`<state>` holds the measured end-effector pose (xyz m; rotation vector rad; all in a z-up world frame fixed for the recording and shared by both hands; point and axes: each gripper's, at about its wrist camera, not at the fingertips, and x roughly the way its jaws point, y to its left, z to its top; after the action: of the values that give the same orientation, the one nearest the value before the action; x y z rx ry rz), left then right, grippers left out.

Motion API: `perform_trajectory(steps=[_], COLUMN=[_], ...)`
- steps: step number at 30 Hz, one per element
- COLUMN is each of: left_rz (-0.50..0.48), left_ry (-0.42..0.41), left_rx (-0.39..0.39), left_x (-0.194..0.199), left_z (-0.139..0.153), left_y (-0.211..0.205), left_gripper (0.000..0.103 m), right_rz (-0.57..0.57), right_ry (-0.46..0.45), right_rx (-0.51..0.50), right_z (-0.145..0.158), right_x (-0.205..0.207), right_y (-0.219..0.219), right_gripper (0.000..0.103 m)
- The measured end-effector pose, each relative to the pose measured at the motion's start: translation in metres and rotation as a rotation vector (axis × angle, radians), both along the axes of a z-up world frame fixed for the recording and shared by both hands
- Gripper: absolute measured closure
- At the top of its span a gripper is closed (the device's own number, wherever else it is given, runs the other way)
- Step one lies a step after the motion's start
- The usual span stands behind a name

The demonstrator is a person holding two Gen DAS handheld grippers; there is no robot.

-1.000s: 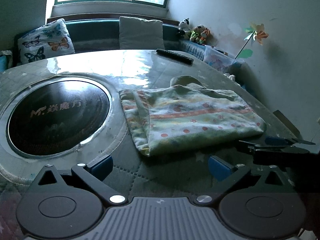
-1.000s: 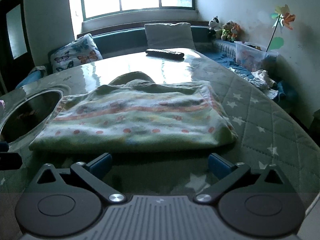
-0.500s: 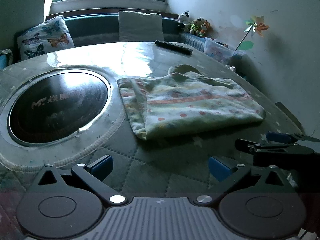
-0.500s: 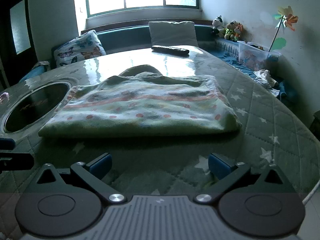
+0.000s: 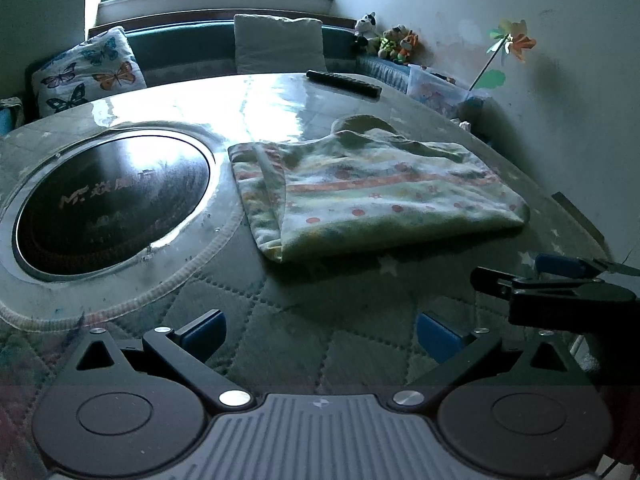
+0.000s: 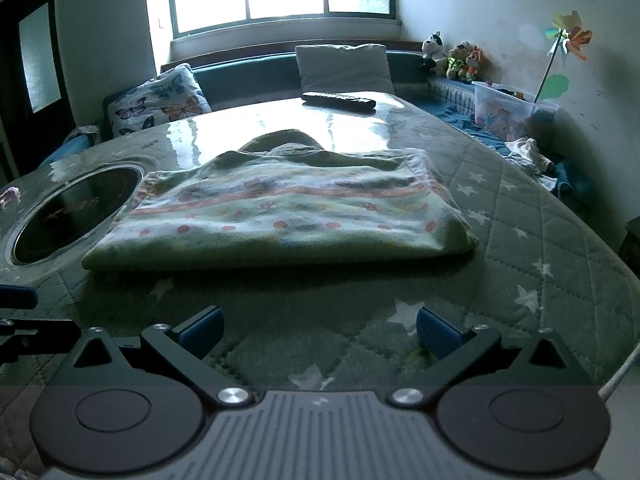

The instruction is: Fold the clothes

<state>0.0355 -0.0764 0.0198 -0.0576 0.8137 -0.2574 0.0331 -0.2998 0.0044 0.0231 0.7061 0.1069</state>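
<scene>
Folded garment (image 5: 376, 196), pale green with orange stripe and dots, flat on quilted table cover (image 5: 304, 332), just right of round dark cooktop (image 5: 112, 204). Left gripper (image 5: 320, 330) and right gripper (image 6: 318, 330) both spread wide, empty, hovering near garment's front edge, not touching. Remote control (image 6: 338, 101) at far table edge.

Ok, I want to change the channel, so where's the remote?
The remote lies at the table's far edge, beyond the folded garment, just in front of the plain grey cushion.
</scene>
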Motion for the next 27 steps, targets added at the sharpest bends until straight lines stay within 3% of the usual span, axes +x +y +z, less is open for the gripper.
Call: perform_trajectory(steps=[27], left_rz=[-0.015], left_ry=[0.005], left_rx=[0.009], left_x=[0.0019], left_z=[-0.0015], left_y=[-0.0086], left_gripper=[0.0], right_rz=[0.005], right_ry=[-0.007], right_rx=[-0.005], right_z=[-0.0013], right_x=[-0.001], right_y=[0.0019], right_gripper=[0.0])
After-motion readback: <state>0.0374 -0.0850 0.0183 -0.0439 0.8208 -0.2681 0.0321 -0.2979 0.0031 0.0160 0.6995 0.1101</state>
